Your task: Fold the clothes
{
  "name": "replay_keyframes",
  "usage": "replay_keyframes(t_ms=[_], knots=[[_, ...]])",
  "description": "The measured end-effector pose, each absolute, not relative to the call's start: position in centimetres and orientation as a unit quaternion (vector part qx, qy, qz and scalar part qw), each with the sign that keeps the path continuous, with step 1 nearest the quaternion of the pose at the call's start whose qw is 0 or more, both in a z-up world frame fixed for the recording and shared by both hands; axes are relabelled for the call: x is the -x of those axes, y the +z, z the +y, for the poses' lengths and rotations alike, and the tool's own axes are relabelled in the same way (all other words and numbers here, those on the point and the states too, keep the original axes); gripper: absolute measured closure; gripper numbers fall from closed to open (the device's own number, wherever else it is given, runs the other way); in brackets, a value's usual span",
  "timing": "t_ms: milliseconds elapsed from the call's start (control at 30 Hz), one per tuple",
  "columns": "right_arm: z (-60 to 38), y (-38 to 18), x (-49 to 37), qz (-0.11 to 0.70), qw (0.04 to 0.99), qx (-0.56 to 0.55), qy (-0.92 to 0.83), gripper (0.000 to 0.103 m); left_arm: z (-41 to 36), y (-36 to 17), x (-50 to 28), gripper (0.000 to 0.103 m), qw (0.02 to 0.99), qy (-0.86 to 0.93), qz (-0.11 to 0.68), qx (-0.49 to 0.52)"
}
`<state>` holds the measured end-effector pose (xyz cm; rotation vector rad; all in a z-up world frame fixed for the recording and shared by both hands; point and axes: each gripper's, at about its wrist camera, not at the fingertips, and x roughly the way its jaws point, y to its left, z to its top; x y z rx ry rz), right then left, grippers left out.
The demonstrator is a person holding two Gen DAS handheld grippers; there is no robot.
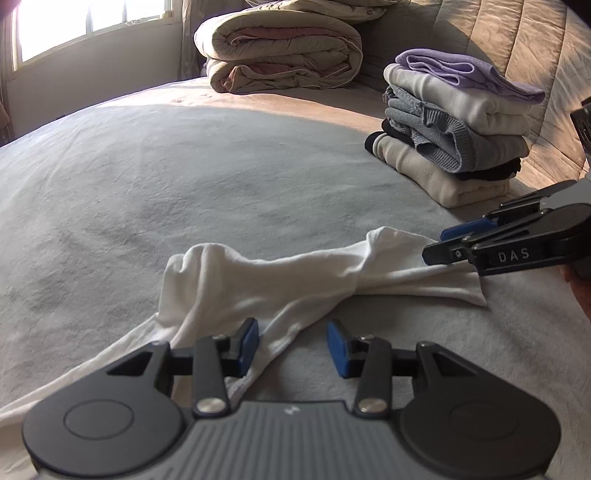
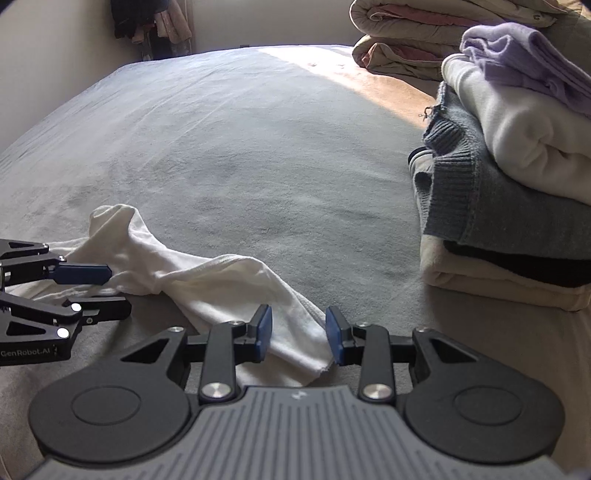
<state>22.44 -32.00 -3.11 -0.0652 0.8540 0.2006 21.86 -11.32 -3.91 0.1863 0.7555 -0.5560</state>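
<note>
the left gripper (image 1: 292, 343) has its blue-padded fingers spread apart, low over a crumpled white garment (image 1: 258, 280); its left pad sits against the cloth while the right pad hangs over bare sheet. the right gripper (image 2: 298, 332) is also spread wide, with the garment's far hem lying between its fingers. the white garment stretches in a rumpled strip across the grey bed (image 1: 147, 177), running from one gripper to the other. beyond the right gripper stands a stack of folded clothes (image 1: 458, 125), a lilac piece on top. a folded beige duvet (image 1: 280, 51) lies farther back, near a bright window (image 1: 74, 26).
</note>
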Motion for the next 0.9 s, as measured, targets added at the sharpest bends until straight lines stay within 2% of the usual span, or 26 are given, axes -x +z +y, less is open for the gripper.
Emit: replay_keyframes(t_ms=[67, 100, 133, 367, 533, 900], knots=[[-31.6, -3.4, -22.9, 0.416, 0.902, 0.053, 0.099, 0.083, -11.6, -3.9, -21.9, 0.082, 0.891, -0.257, 0.36, -0.099], [-31.4, -3.4, -23.1, 0.416, 0.901, 0.063, 0.1, 0.103, -11.5, -3.8, -22.0, 0.097, 0.892, -0.252, 0.362, -0.095], [-31.2, -3.2, -23.2, 0.416, 0.901, 0.073, 0.099, 0.103, -11.3, -3.7, -22.2, 0.1, 0.893, -0.248, 0.365, -0.088], [-30.8, 0.0, -24.3, 0.35, 0.923, 0.144, 0.063, 0.103, -9.0, -1.2, -22.8, 0.1, 0.906, -0.237, 0.351, -0.004], [-31.1, 2.3, -25.0, 0.307, 0.936, 0.163, 0.051, 0.103, -8.5, 0.9, -22.1, 0.1, 0.907, -0.253, 0.337, 0.015], [-33.3, 0.4, -19.7, 0.32, 0.931, 0.157, 0.077, 0.103, -9.4, 0.1, -18.6, 0.1, 0.856, -0.352, 0.379, -0.016]])
